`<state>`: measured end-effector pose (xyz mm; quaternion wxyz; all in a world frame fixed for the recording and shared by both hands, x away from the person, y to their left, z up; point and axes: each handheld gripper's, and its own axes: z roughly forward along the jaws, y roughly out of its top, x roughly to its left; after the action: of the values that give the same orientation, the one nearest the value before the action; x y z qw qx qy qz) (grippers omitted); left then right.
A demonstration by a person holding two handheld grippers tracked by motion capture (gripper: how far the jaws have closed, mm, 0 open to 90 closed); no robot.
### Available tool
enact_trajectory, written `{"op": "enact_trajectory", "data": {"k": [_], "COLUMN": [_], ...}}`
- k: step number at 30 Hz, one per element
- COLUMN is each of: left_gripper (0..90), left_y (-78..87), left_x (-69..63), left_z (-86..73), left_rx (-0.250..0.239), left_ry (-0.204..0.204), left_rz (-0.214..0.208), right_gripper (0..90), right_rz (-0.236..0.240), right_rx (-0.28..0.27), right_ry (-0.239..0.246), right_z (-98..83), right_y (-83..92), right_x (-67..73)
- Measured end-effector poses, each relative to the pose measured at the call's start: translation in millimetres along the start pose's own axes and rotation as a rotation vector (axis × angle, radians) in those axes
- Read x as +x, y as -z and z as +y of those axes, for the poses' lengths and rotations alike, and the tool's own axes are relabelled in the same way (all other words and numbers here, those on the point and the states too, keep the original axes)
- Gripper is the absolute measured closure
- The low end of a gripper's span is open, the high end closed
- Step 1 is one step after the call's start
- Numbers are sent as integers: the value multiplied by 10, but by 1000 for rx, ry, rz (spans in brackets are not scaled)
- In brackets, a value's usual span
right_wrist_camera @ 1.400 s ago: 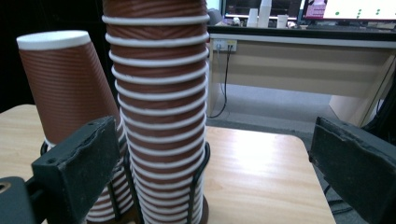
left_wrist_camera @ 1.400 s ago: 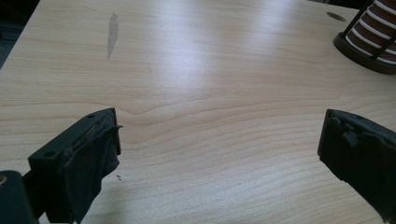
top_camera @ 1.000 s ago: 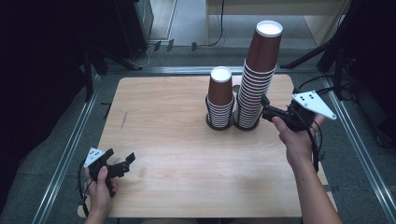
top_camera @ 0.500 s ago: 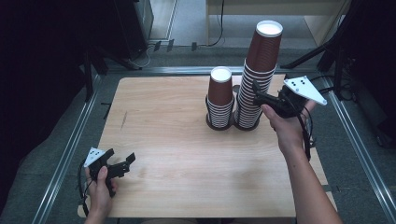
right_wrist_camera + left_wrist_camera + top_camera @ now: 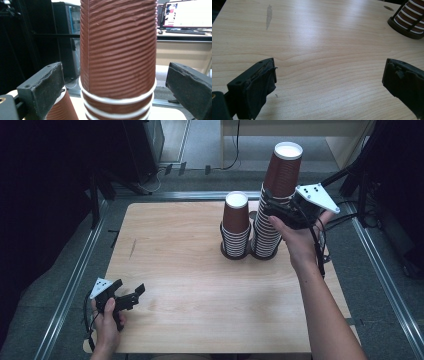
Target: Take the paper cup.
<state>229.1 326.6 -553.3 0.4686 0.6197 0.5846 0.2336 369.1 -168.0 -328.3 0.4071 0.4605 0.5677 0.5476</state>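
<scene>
At the far right of the tabletop (image 5: 200, 270), my right gripper (image 5: 272, 206) stands wide open around the top cup (image 5: 118, 47) of the tall stack (image 5: 272, 220), so I judge the next move is closing gently to lift it, while my left gripper (image 5: 131, 295) rests open near me.

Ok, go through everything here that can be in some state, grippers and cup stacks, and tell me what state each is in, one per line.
Right gripper: jaws open either side of the tall stack's top cup, not touching it.
Left gripper: jaws open, nothing between them, low over the table.
Tall cup stack: upright, mouths up, in a black holder.
Top cup: seated on the tall stack, not lifted.
Short cup stack: upright, mouths up, in its own holder beside it.
</scene>
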Motion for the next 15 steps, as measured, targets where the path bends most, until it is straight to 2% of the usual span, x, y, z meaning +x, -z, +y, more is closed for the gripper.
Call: {"op": "enact_trajectory", "data": {"k": [6, 15], "left_gripper": [0, 0], "left_y": [-2, -1], "left_x": [3, 4], "left_z": [2, 3], "left_rx": [1, 0], "left_ry": [2, 2], "left_rz": [-3, -4], "right_gripper": [19, 20], "right_rz": [-39, -70], "right_rx": [17, 29], "right_ry": [3, 7], "right_z": [49, 81], "right_y": [-117, -241], "right_x": [31, 33]}}
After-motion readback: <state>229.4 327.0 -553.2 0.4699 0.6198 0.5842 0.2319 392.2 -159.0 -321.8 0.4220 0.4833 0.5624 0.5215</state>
